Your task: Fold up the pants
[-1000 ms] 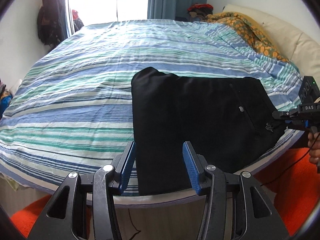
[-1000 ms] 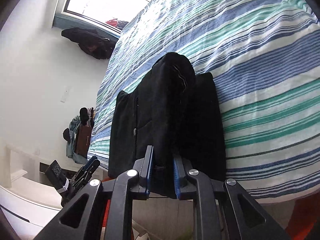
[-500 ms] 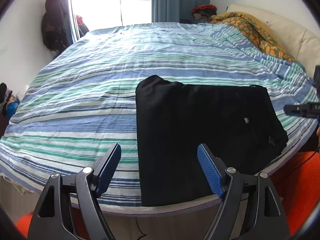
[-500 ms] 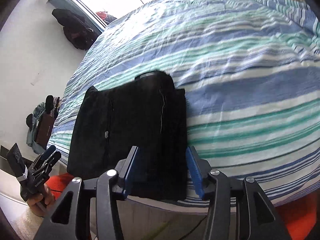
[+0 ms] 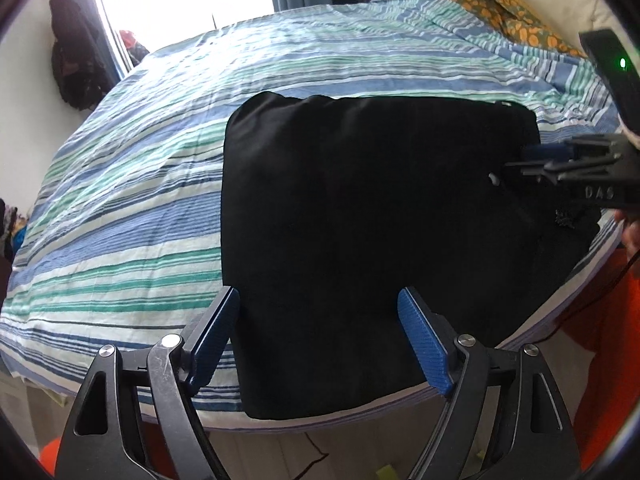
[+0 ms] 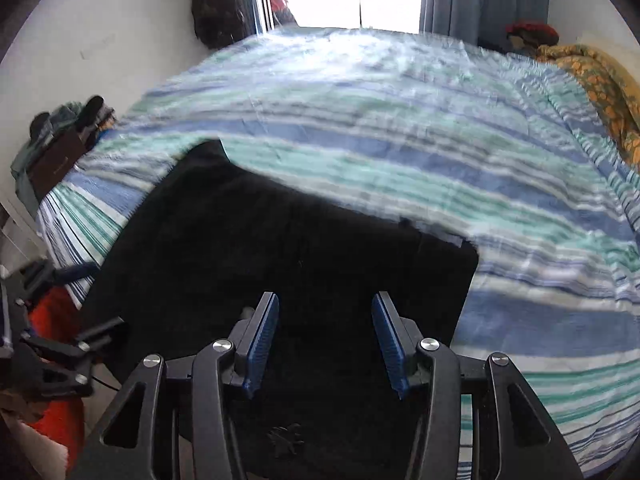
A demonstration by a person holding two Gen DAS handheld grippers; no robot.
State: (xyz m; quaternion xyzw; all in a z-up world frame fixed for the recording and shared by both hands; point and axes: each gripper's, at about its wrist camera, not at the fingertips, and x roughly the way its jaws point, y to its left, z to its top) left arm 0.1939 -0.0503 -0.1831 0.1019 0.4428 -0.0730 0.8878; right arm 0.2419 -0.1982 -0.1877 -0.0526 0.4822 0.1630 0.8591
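The bed [image 5: 120, 200] spreads out ahead of both my grippers, bearing all that I can see: a cotton-looking sheet [image 6: 440, 168] in blue, teal and white stripes, lightly creased, and, far off to the upper right of my jaws, a crumpled orange-patterned quilt [image 5: 480, 4].

The pants [image 5: 360, 208] lie on the sheet at the near edge of the bed, folded into a thick, roughly square black block with soft rounded corners. The cloth is matt and plain; a small pale button [image 5: 493, 179] sits near its right side, close by my right gripper's tips. In the right wrist view, which is blurred, I think a small spidery motif [image 6: 286, 438] shows low on the fabric between my arms.

My left gripper [image 5: 318, 338] hangs over the near left corner of the block, its jaws having just swung wide. The ribbed blue pads [image 5: 422, 346] stand apart with black cloth lying below the gap, neither pad pressing on it; the left pad sits just over the block's left edge where it meets the stripes.

My right gripper [image 6: 324, 336] is over the pants too, jaws lately parted to a middling gap, pads clear of the fabric and nothing pinched. Seen from the left wrist, it [image 5: 520, 162] reaches in from the right.
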